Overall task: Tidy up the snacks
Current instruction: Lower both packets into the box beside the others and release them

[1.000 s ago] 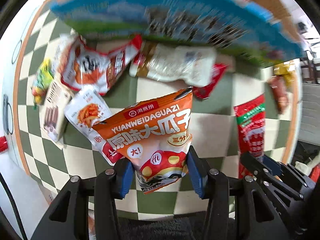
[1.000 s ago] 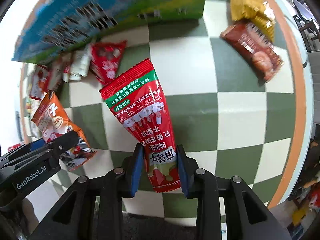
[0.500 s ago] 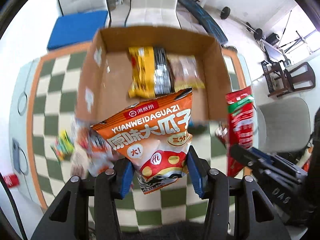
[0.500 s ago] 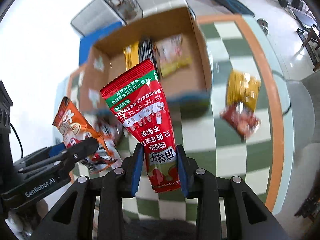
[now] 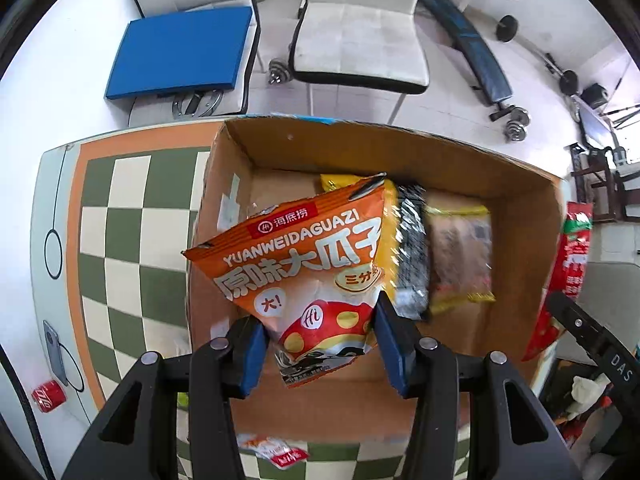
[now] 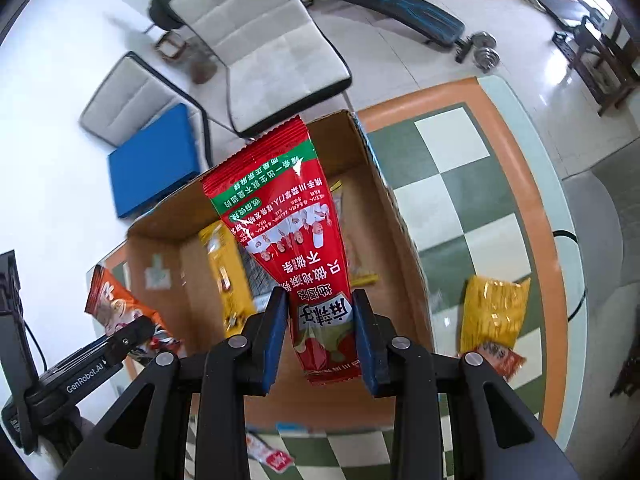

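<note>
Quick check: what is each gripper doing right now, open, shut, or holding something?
Left gripper: shut on the orange sunflower seed bag.
Right gripper: shut on the red snack packet.

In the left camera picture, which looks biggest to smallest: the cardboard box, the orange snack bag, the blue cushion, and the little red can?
1. cardboard box
2. orange snack bag, though it hangs close to the camera, which makes it look bigger
3. blue cushion, farther away, so not far behind the bag
4. red can

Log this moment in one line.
left claw: shut on orange seed packet | right claw: shut on red packet | both above brown cardboard box
</note>
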A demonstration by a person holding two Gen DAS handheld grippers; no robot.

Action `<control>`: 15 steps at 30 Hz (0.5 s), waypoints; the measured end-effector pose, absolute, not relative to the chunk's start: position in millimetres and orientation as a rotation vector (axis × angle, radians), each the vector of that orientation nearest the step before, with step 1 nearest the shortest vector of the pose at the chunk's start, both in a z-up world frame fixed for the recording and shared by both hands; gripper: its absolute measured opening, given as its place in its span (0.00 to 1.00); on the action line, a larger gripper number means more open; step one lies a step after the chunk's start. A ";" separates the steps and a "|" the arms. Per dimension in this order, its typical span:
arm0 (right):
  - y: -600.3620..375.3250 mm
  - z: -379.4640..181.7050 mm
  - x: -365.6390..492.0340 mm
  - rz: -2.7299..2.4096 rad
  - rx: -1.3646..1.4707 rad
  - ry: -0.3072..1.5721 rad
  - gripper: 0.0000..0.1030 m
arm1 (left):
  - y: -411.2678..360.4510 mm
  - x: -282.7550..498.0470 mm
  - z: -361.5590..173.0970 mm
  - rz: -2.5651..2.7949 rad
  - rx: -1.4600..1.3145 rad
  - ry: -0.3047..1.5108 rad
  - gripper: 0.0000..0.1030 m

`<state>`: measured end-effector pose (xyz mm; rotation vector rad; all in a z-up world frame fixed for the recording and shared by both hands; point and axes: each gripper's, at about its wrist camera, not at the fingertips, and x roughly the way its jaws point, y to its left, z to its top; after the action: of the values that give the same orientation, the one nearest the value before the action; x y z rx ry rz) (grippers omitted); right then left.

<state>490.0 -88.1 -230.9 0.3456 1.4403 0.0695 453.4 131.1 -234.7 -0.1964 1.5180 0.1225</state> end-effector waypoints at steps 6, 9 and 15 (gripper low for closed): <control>-77.3 -266.9 522.6 0.011 0.282 1.486 0.34 | 142.0 474.7 -256.2 0.152 -0.205 1.558 0.47; -77.7 -278.0 532.5 -0.022 0.273 1.512 0.41 | 143.1 479.8 -259.9 0.139 -0.224 1.560 0.49; -72.8 -283.0 539.2 -0.015 0.218 1.506 0.72 | 140.2 484.2 -257.7 0.128 -0.213 1.542 0.83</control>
<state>539.2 -72.8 -283.0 0.2178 1.5058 -0.0148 484.2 140.2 -257.7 -0.2126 1.5420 0.1280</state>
